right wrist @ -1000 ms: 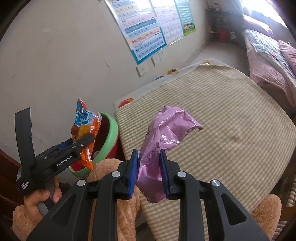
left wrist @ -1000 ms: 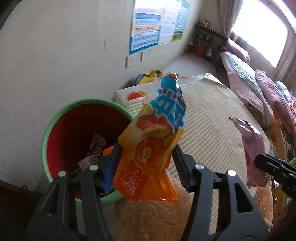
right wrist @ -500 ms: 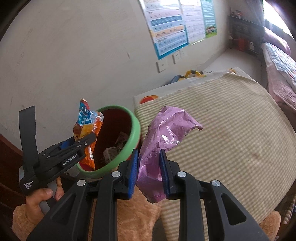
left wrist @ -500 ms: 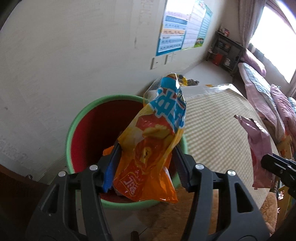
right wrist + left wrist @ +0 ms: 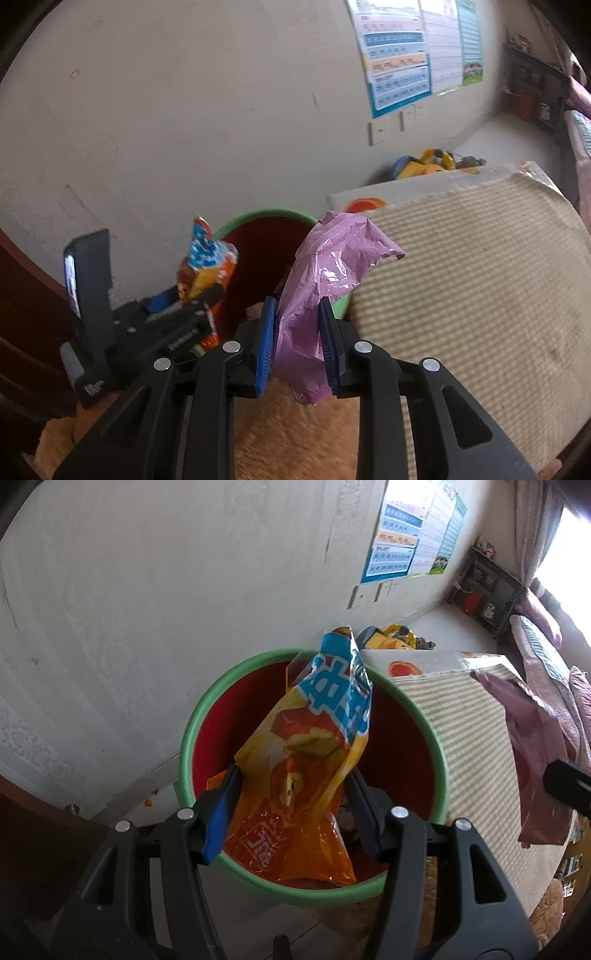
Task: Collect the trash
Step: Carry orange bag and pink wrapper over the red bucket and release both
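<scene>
I have the left gripper (image 5: 291,797) over the mouth of the bin (image 5: 258,882), and its jaws hold the orange snack bag (image 5: 303,775) by the middle, so that the lower half of the bag hangs inside the green rim and the blue top stands up above it. I keep it there because from this place the bag can only fall into the red interior, where I can see some other wrappers at the bottom. The bin stands on the floor against the wall (image 5: 147,609), just beside the edge of the striped mattress (image 5: 476,746), so I must come from the mattress side.

My right gripper (image 5: 297,332) has narrow jaws, closed on the pink wrapper (image 5: 325,280), gripped low so the crumpled upper part stands free above the pads. In its view the wrapper is near the rim of the bin but more over the edge of the mattress than over the opening, I think. I judge the orange bag is ready for release; the pink one needs to travel a little further towards the bin before I let it go.
</scene>
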Demonstrator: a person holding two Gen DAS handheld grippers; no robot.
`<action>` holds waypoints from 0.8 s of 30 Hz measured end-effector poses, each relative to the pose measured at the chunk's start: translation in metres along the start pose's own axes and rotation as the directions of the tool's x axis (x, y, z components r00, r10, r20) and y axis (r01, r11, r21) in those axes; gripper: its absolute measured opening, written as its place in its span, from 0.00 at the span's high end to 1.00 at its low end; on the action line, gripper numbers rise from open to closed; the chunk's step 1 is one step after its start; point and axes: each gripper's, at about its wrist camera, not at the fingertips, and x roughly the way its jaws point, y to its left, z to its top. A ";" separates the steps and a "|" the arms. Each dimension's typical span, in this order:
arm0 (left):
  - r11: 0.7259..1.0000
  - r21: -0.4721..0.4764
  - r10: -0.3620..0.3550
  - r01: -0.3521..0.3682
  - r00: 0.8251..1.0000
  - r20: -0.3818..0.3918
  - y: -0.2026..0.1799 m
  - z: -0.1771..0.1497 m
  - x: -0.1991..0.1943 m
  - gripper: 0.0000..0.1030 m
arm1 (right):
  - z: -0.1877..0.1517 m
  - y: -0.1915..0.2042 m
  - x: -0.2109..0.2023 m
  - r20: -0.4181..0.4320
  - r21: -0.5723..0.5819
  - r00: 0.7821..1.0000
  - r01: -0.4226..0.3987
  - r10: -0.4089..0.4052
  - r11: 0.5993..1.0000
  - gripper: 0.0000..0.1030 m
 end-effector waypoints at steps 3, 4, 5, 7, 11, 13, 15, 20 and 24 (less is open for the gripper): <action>1.000 -0.006 0.009 -0.009 1.000 -0.013 0.005 0.000 0.006 0.47 | 0.007 0.007 0.009 -0.011 -0.011 1.000 -0.013 0.012 1.000 0.77; 1.000 -0.009 0.010 -0.010 1.000 -0.018 0.006 0.000 0.008 0.47 | 0.009 0.009 0.011 -0.014 -0.017 1.000 -0.016 0.016 1.000 0.77; 1.000 -0.012 0.011 -0.011 1.000 -0.022 0.007 0.000 0.010 0.47 | 0.010 0.011 0.014 -0.018 -0.023 1.000 -0.019 0.019 1.000 0.77; 1.000 -0.015 0.010 -0.011 0.999 -0.032 0.008 0.000 0.014 0.47 | 0.011 0.015 0.018 -0.025 -0.036 0.999 -0.021 0.020 0.999 0.77; 1.000 -0.012 0.005 -0.006 0.999 -0.043 0.008 0.000 0.020 0.47 | 0.012 0.017 0.027 -0.041 -0.040 0.999 -0.023 0.022 0.999 0.77; 1.000 -0.006 0.004 -0.004 0.999 -0.048 0.008 0.000 0.023 0.47 | 0.012 0.018 0.030 -0.048 -0.040 0.999 -0.023 0.021 0.999 0.77; 1.000 -0.004 0.004 -0.004 0.999 -0.051 0.008 0.002 0.026 0.46 | 0.012 0.017 0.033 -0.054 -0.041 0.998 -0.023 0.021 0.999 0.77; 1.000 -0.003 0.006 -0.007 0.998 -0.057 0.009 0.002 0.029 0.46 | 0.012 0.017 0.039 -0.067 -0.040 0.997 -0.028 0.025 0.999 0.77; 1.000 -0.004 0.011 -0.011 0.998 -0.059 0.008 0.002 0.030 0.45 | 0.012 0.018 0.042 -0.070 -0.040 0.997 -0.033 0.030 0.999 0.77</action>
